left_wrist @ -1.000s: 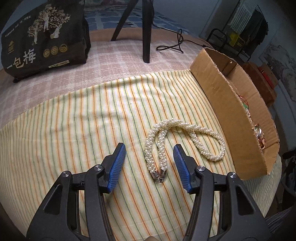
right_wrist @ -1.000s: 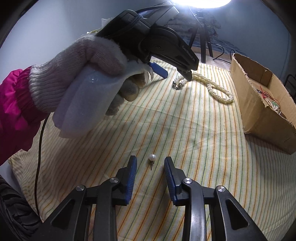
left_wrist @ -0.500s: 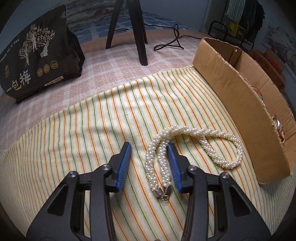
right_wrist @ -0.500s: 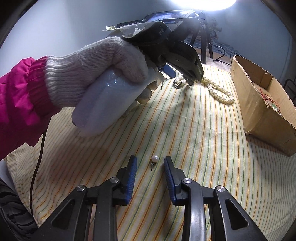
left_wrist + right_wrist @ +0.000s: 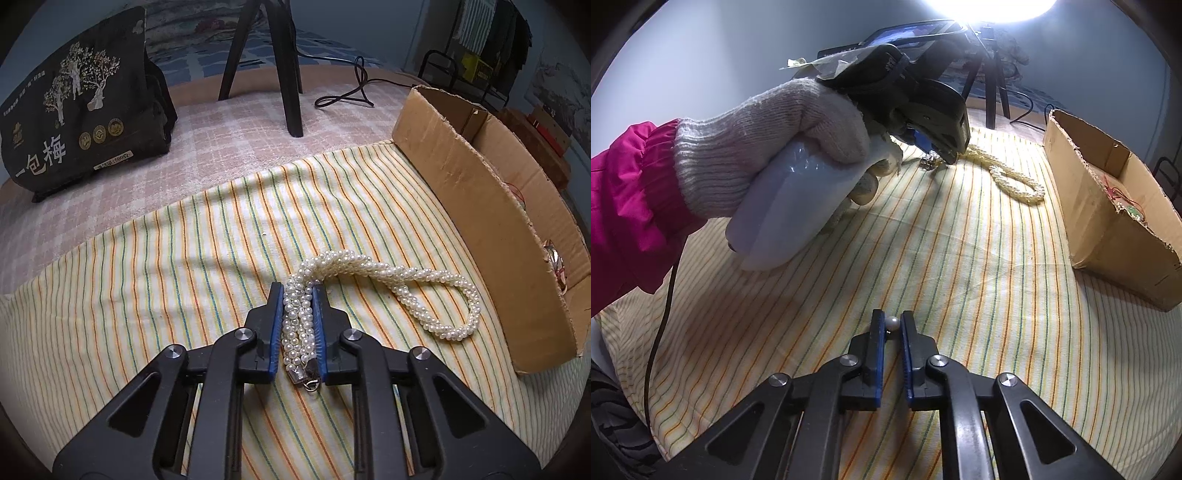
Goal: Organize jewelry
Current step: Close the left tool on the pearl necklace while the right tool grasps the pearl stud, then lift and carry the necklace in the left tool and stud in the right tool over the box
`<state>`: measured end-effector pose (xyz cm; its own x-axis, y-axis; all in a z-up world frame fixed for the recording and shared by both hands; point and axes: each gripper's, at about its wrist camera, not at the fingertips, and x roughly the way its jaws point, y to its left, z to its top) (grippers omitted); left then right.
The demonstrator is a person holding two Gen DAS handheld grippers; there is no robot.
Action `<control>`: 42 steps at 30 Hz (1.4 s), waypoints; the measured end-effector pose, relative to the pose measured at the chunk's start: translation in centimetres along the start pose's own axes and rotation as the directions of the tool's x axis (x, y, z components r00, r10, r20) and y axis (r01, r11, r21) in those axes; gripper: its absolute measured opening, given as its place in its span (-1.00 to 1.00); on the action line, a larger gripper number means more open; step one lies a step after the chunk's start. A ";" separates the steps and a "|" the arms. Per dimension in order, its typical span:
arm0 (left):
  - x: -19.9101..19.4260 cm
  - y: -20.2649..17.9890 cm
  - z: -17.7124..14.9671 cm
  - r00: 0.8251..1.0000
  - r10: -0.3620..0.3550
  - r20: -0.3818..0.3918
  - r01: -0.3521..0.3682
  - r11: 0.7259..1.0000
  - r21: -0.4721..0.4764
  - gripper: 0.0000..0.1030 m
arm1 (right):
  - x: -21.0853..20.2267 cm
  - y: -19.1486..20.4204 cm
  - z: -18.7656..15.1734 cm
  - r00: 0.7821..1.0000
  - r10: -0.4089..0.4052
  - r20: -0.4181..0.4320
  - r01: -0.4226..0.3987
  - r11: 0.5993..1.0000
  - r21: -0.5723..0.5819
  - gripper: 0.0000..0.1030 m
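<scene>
A white pearl necklace (image 5: pixel 406 278) lies on the striped cloth (image 5: pixel 147 280). My left gripper (image 5: pixel 298 295) is shut on its clasp end, and the loop trails to the right toward the cardboard box (image 5: pixel 480 206). In the right wrist view, my right gripper (image 5: pixel 891 324) is shut on a small pearl earring (image 5: pixel 892 323) low over the cloth. The left gripper (image 5: pixel 942 157), held by a gloved hand, and the necklace (image 5: pixel 1015 181) show farther back, with the box (image 5: pixel 1108 229) at right holding some jewelry.
A black printed bag (image 5: pixel 81 118) stands at the back left. Black tripod legs (image 5: pixel 288 74) and a black cable (image 5: pixel 351 92) sit behind the cloth. A bright lamp (image 5: pixel 990 7) shines at the top of the right wrist view.
My left gripper moved forward and shut on the necklace's clasp end. My right gripper shut on the pearl earring.
</scene>
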<state>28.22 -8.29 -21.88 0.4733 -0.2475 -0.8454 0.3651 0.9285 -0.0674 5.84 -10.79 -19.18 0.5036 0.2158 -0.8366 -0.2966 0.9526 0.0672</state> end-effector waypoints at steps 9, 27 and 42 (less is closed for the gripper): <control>-1.9 1.3 -0.3 0.998 -0.064 -0.018 0.063 0.995 -0.075 -0.88 | -0.7 -1.4 0.7 1.000 -0.012 0.021 0.012 1.000 0.015 -0.89; -11.4 0.9 1.0 0.985 -0.123 0.118 0.138 0.982 -0.132 -0.88 | -5.3 -4.1 2.0 0.992 -0.035 0.119 0.027 0.997 0.065 -0.89; -17.2 -1.4 1.2 0.968 -0.156 0.199 0.187 0.971 -0.147 -0.89 | -9.4 -7.8 3.2 0.984 -0.048 0.172 0.027 0.992 0.122 -0.89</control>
<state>20.55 -5.69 -6.60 0.5603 -0.4394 -0.7021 0.3255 0.8963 -0.3011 5.98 -19.55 -10.11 0.6490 0.2035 -0.7331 -0.1817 0.9771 0.1104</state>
